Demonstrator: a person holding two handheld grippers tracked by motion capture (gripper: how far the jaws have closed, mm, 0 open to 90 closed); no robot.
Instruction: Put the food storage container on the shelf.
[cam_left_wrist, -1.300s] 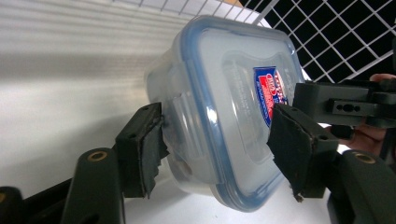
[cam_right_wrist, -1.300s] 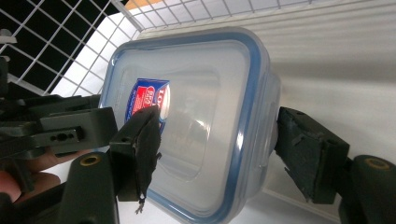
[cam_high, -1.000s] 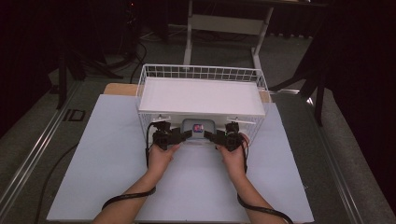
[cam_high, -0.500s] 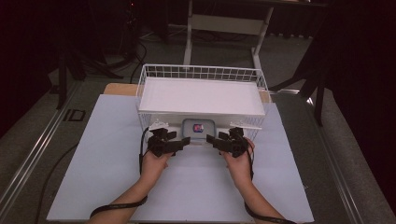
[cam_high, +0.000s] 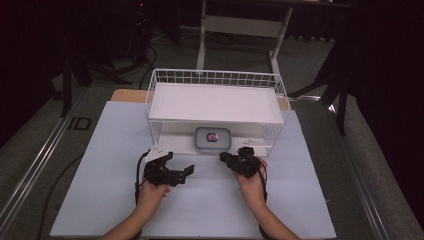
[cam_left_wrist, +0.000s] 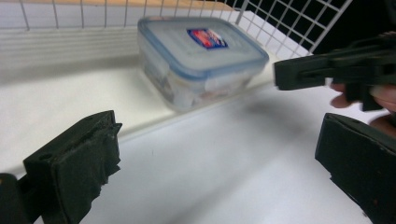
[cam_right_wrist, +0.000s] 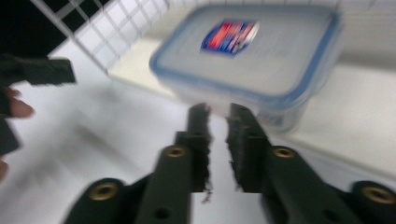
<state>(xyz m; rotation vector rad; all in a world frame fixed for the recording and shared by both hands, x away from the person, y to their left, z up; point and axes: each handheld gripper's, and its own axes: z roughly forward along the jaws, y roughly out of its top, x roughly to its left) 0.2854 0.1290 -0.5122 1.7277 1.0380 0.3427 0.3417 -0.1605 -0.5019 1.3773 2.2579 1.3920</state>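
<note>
My fingers (cam_left_wrist: 70, 172) are matt black. The box (cam_high: 212, 138) at the frame's centre is clear with a blue-rimmed lid and a red-and-blue label. The wire basket (cam_high: 215, 77) is white, and the bench (cam_high: 100, 150) is pale bluish-white.

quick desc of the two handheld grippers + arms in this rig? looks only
Both the left gripper and the right gripper are matte black, each with two blocky jaws faced in ragged black foam pads. The right one's jaw arms carry brass-coloured rivets. A black cable trails from each. Forearms are bare, no sleeves or gloves.
</note>
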